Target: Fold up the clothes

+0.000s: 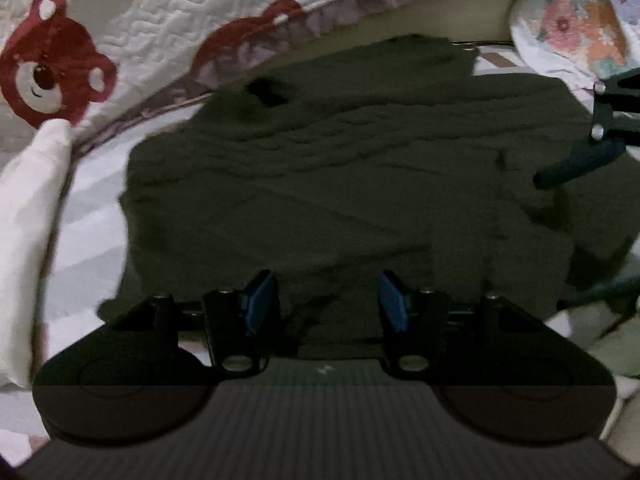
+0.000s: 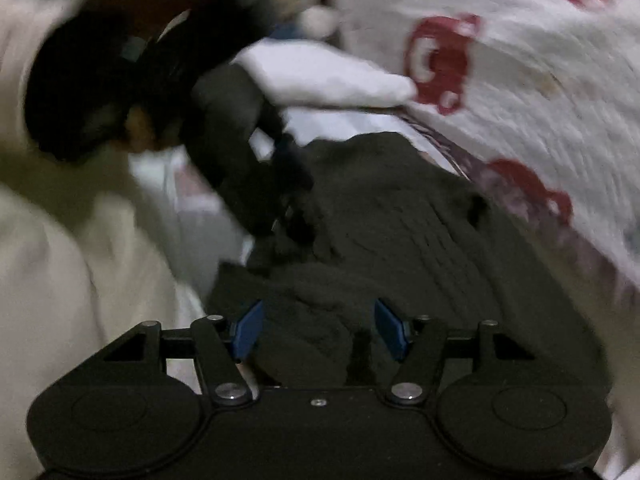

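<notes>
Left gripper (image 1: 328,300) wide, empty, over the near hem of the garment (image 1: 340,168); right gripper (image 2: 316,330) wide over a bunched fold at its edge. Garment lies flat on the bed (image 1: 88,216), quilt (image 1: 168,12) beyond. Risk: pinching several rumpled layers at once, giving a skewed fold.

No text, label or number can be read anywhere.

Black left gripper (image 1: 328,300), blue pads (image 1: 258,300) (silver screws), cream sleeve (image 2: 60,260)
</notes>
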A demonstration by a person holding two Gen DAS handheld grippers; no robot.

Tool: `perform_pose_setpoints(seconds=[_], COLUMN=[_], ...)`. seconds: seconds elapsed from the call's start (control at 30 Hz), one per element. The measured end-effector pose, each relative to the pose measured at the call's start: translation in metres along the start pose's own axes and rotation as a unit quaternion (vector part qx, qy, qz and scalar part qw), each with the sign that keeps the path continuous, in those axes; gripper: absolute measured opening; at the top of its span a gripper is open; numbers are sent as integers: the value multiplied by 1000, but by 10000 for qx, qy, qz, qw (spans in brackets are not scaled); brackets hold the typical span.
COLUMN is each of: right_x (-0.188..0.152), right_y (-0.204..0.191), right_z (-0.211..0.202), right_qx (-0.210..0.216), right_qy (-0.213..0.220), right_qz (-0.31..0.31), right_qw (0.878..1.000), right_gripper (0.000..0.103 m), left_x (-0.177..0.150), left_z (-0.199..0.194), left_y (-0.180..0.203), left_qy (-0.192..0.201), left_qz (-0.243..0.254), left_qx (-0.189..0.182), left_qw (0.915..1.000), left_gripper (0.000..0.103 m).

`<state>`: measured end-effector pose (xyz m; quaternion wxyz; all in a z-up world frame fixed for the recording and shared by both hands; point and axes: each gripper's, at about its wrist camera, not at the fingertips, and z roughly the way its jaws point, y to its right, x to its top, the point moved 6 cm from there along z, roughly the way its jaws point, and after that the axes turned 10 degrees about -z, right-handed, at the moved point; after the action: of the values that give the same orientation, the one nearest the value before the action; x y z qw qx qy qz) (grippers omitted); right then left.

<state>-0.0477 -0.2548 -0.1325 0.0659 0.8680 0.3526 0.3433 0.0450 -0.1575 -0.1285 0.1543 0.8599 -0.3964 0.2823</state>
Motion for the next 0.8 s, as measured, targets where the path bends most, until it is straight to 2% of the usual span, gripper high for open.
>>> perform_pose_setpoints(seconds=[0.13, 0.2, 0.3, 0.33, 0.37, 0.4, 0.47, 0.53, 0.6, 0.67, 0.77, 0.8], right_x=[8, 7, 2, 1, 3, 5, 10, 11, 3, -10, -48, -62], right_y=[-19, -29, -32, -32, -31, -25, -5, 18, 46, 72, 98, 104], right_z=[14, 24, 43, 50, 46, 41, 21, -4, -37, -70, -125, -134], right_qx=[786, 979, 580, 440, 369, 367, 110, -219, -691, -1195, -2102, -2433], right_qy=[-104, -259, -344, -357, -229, -127, 232, 552, 852, 1142, 1499, 1462], right_qz=[-442, -646, -794, -832, -727, -485, 128, 753, 1429, 2116, 3189, 3350], right_qw=[9959, 9928, 9946, 9949, 9964, 9981, 9996, 9954, 9836, 9633, 9119, 8984], right_gripper=[66, 66, 64, 47, 21, 15, 16, 15, 15, 15, 15, 15], left_x=[-2, -5, -10, -13, -16, -18, -21, -23, -26, -29, -33, -32], left_z=[9, 12, 14, 12, 9, 7, 3, -1, -5, -9, -16, -21], left_y=[-16, -22, -32, -33, -35, -38, -44, -50, -56, -62, -70, -66], left_qy=[-33, -74, -94, -88, -84, -88, -97, -105, -114, -123, -120, -40], left_qz=[-32, -158, -443, -488, -528, -537, -554, -572, -590, -608, -628, -606], left_qx=[228, 221, 160, 150, 148, 195, 288, 382, 475, 568, 691, 629], left_qw=[9997, 9996, 9988, 9987, 9985, 9983, 9980, 9976, 9971, 9965, 9956, 9962], left_gripper=[58, 58, 58, 58, 58, 58, 58, 59, 59, 59, 59, 59])
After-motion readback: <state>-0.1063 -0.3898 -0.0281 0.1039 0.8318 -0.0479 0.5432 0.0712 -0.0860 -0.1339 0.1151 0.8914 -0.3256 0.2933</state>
